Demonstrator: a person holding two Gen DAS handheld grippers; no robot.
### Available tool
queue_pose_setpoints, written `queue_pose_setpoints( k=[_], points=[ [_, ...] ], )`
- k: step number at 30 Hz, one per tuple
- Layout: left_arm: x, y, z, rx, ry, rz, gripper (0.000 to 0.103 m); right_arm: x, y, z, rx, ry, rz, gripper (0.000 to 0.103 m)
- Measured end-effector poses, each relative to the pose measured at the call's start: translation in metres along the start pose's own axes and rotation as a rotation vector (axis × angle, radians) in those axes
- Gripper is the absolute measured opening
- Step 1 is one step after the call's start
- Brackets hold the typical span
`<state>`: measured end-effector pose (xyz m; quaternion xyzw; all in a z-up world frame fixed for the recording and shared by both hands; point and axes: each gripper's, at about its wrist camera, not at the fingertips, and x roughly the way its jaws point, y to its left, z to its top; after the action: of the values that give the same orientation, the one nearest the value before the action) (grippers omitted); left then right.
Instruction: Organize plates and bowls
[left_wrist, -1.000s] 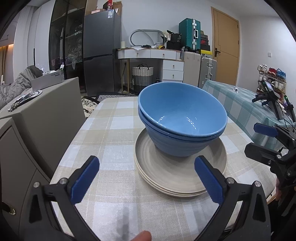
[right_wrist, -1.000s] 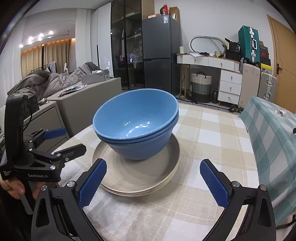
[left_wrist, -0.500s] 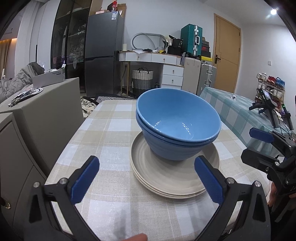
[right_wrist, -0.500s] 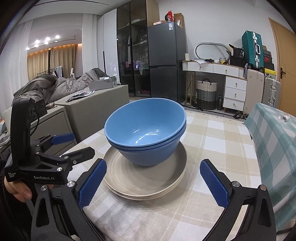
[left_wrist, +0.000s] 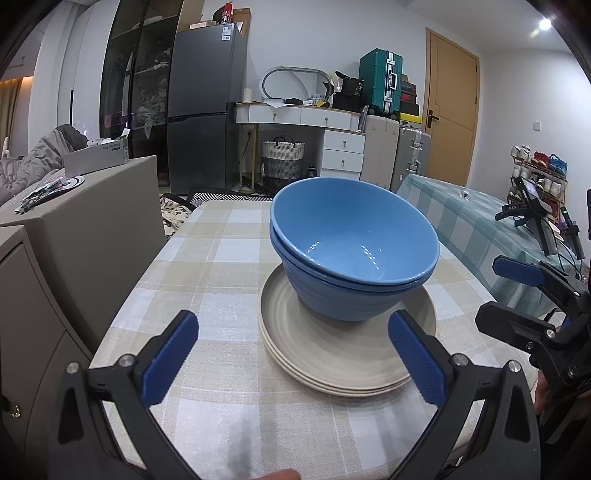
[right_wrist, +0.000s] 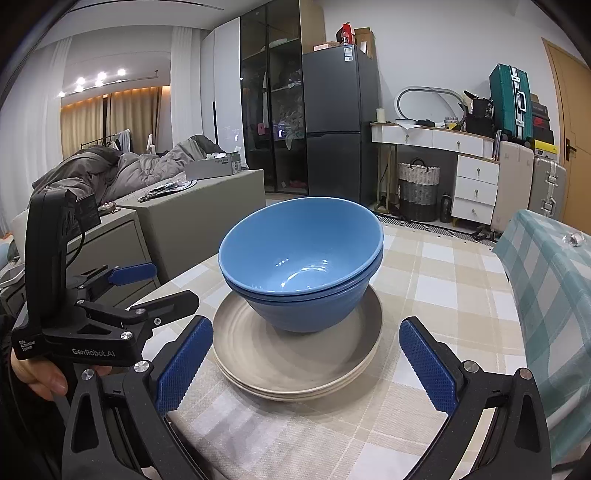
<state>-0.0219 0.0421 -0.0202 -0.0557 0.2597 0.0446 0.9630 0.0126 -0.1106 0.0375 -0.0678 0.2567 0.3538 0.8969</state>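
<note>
Bowls (left_wrist: 354, 254), two blue ones nested, sat on the stacked beige plates (left_wrist: 347, 354) mid-table (left_wrist: 221, 258). Left gripper (left_wrist: 291, 354) and right gripper (right_wrist: 306, 354) hung near the pile, jaws spread wide, holding nothing. Stacking looked finished to me; little seemed left.

Two nested blue glazed bowls (left_wrist: 354, 254): glossy, smooth, with highlights inside. Stacked beige plates (left_wrist: 343, 354) ahead of the gripper: matt, faintly ringed. Checked woven cloth on worktop (left_wrist: 221, 266): matt, finely textured. Blue gripper pads (right_wrist: 183, 363): knurled rubber-like.
</note>
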Motion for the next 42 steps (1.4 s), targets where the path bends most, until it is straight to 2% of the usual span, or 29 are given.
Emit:
queue_pose_setpoints(
  k=[42],
  points=[
    [0.0021,0.0008,-0.0012,0.001,0.004,0.005,0.103,0.0029,0.0031,-0.0008,-0.011,0.007,0.005,0.102]
  ],
)
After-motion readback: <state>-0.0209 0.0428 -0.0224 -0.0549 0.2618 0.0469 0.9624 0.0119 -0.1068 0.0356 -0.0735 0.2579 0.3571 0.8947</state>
